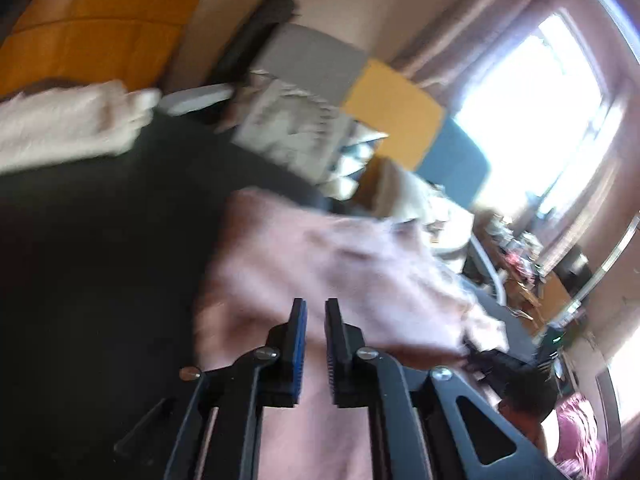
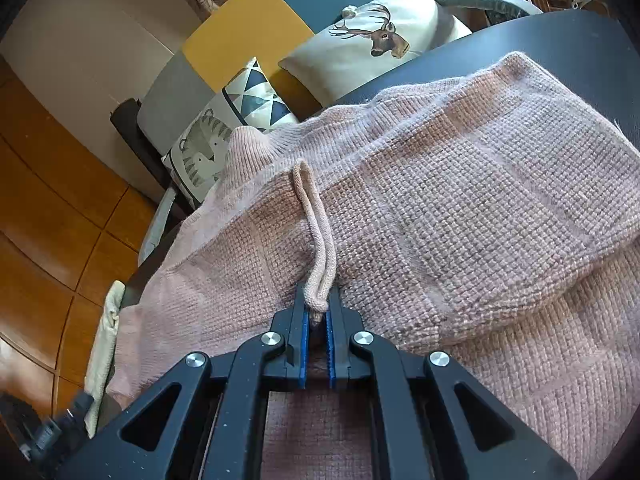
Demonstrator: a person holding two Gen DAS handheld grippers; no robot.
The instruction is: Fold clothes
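Dark and round-edged, the table [image 2: 540,36] carried a pink knitted sweater [image 2: 460,184] spread over most of its near side, with one edge hanging past the rim toward the wooden floor [image 2: 48,200]. Nearest the right wrist camera, the right gripper [image 2: 316,312] had its jaws clamped on a ribbed cuff [image 2: 318,296] – the end of a sleeve [image 2: 316,232] that ran straight away from the gripper up across the body to the shoulder. The sweater's long axis lay from the lower left to the upper right of that view, its coarse square stitch showing faint lighter fold bands. In the blurred left wrist view the left gripper [image 1: 316,312] hovered above the pink knit with its jaws slightly apart and nothing between them. Beyond the table stood a sofa [image 2: 256,8] of grey, yellow and blue blocks – on it a stag cushion [image 2: 380,36], a triangle-patterned cushion [image 2: 256,96] and a tiger cushion [image 2: 200,148]. No writing could be read.
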